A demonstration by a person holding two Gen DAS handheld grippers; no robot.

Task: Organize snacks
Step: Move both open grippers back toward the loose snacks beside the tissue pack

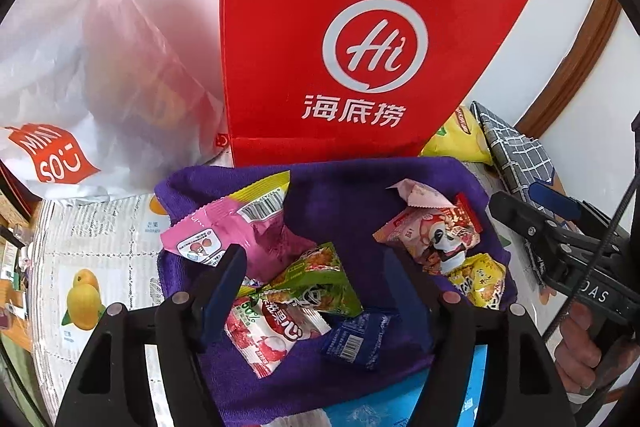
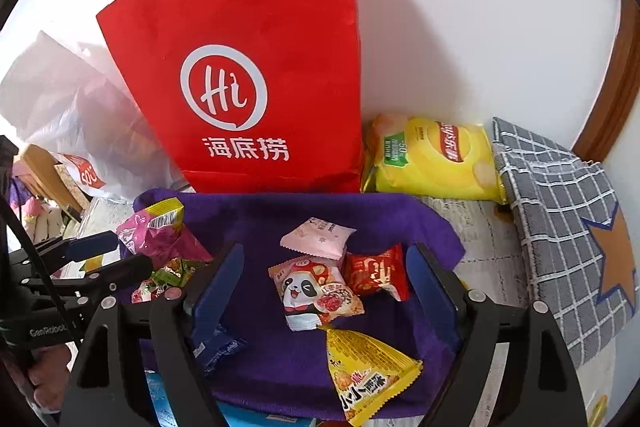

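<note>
A purple cloth (image 1: 360,195) (image 2: 280,215) lies on the table with several small snack packets on it. My left gripper (image 1: 316,267) hangs open above a green packet (image 1: 320,275) and a white lychee packet (image 1: 272,335). A pink packet (image 1: 240,227) lies beyond its left finger, and a dark blue packet (image 1: 356,339) lies close by. My right gripper (image 2: 326,275) is open over a panda packet (image 2: 316,291) and a red packet (image 2: 376,275), touching neither. A pale pink packet (image 2: 320,237) lies beyond them and a yellow packet (image 2: 368,375) nearer.
A tall red paper bag (image 1: 340,27) (image 2: 248,67) stands against the wall behind the cloth. A white plastic bag (image 1: 80,75) slumps to its left. A yellow chips bag (image 2: 432,155) and a grey checked towel (image 2: 560,211) lie to the right. A fruit-print table cover (image 1: 88,267) shows at left.
</note>
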